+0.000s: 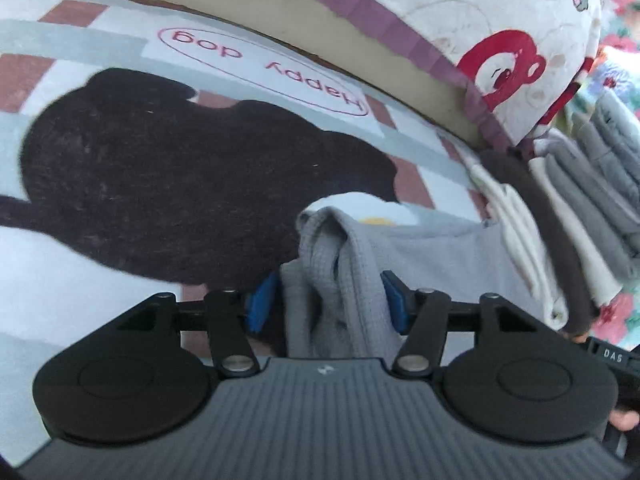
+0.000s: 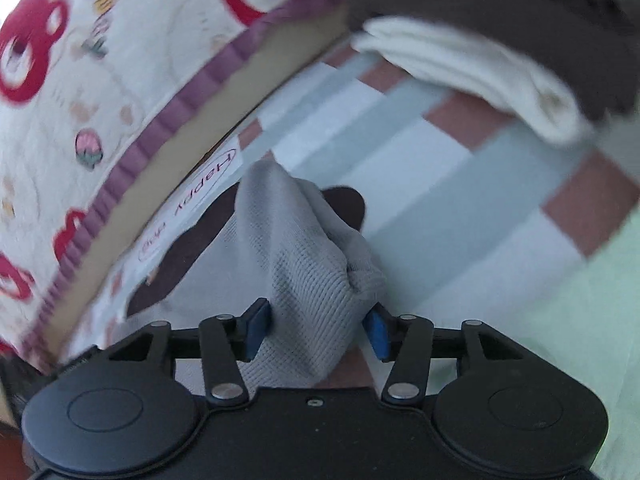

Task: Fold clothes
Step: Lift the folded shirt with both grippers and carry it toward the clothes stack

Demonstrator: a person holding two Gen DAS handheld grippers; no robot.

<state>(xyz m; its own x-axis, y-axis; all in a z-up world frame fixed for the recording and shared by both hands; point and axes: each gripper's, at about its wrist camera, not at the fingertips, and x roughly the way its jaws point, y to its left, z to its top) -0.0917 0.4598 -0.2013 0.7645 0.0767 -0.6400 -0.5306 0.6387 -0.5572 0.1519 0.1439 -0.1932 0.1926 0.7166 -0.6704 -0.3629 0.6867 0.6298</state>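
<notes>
A light grey waffle-knit garment [image 1: 344, 280] is bunched between the blue pads of my left gripper [image 1: 326, 300], which is shut on it. The cloth stretches right, lifted above the bed. In the right wrist view the same grey garment [image 2: 304, 264] is pinched between the blue pads of my right gripper [image 2: 318, 328], which is shut on it. The cloth rises to a peak ahead of the fingers. Below lies a bedspread [image 1: 100, 40] with a black dog print [image 1: 168, 184] and the words "Happy dog".
A stack of folded clothes, grey, white and dark brown [image 1: 568, 220], lies at the right; it shows at the top right of the right wrist view [image 2: 500, 48]. A bear-print pillow [image 1: 500, 20] with a purple border lies behind. A pale green sheet [image 2: 580, 340] lies at the right.
</notes>
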